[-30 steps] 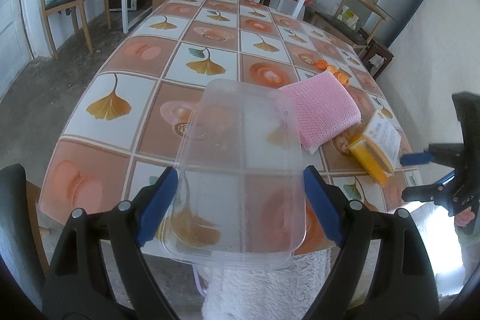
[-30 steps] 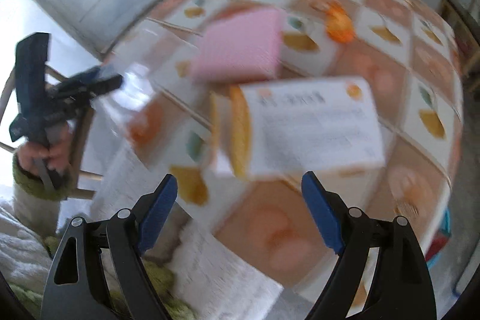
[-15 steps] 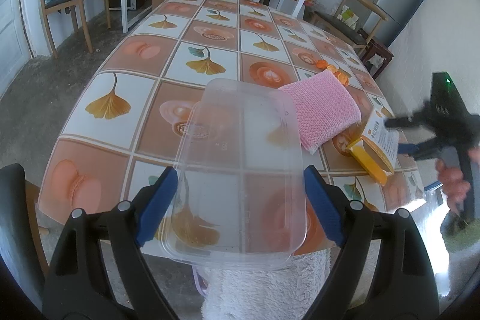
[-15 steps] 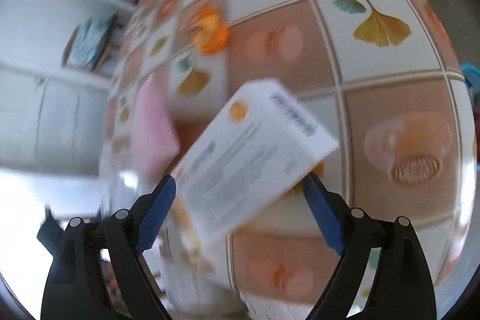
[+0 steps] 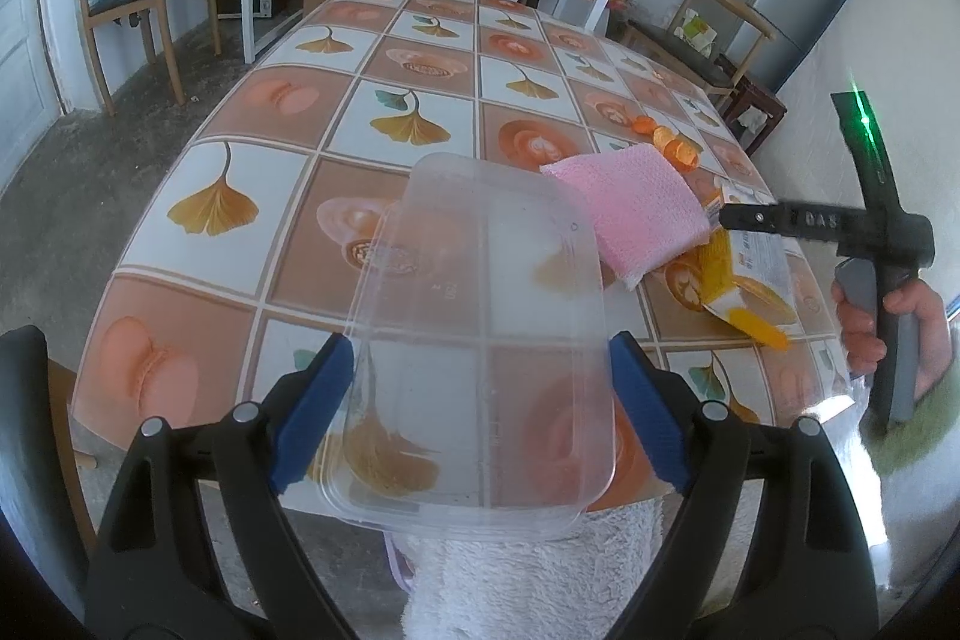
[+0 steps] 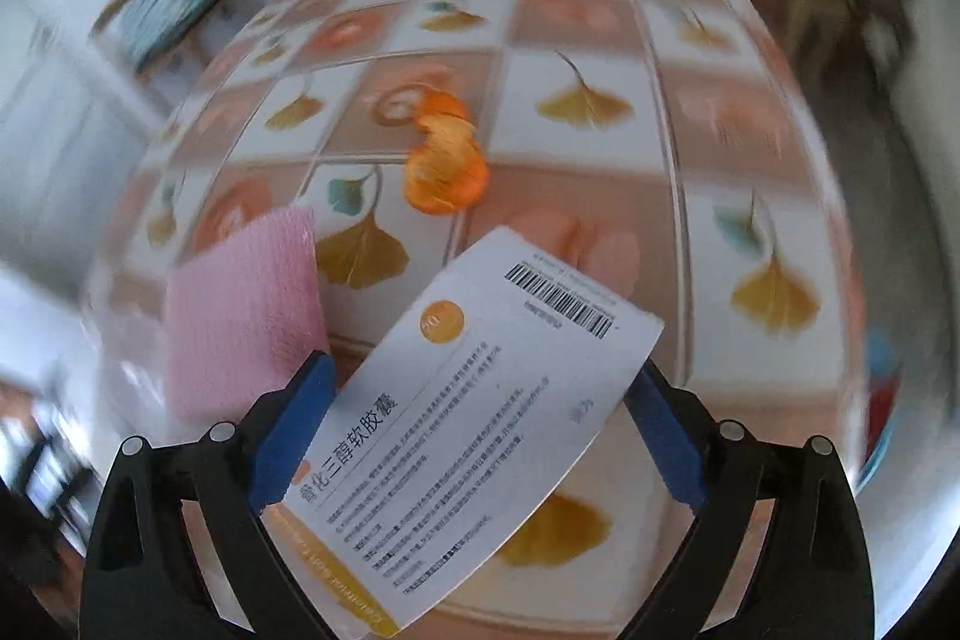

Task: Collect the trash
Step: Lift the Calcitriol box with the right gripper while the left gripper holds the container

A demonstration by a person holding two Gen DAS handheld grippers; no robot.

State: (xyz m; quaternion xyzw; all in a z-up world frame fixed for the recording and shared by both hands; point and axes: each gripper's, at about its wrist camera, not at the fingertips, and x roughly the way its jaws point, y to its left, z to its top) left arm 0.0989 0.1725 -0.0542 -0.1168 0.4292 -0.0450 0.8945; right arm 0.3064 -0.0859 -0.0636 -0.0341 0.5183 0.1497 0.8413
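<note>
Holding the clear tray (image 5: pixel 480 334) pinched in my left claw (image 5: pixel 480 400), I spread my right claw (image 6: pixel 480 418) around the box (image 6: pixel 474 430), needing squarer alignment.

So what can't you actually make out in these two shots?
- Right wrist view: room behind the table is motion-blurred.
- Right wrist view: whether the right gripper pinches the white box is unclear.
- Left wrist view: that gripper's far finger is hidden behind the near one.
- Left wrist view: tabletop detail is hazy through the clear lid.
</note>
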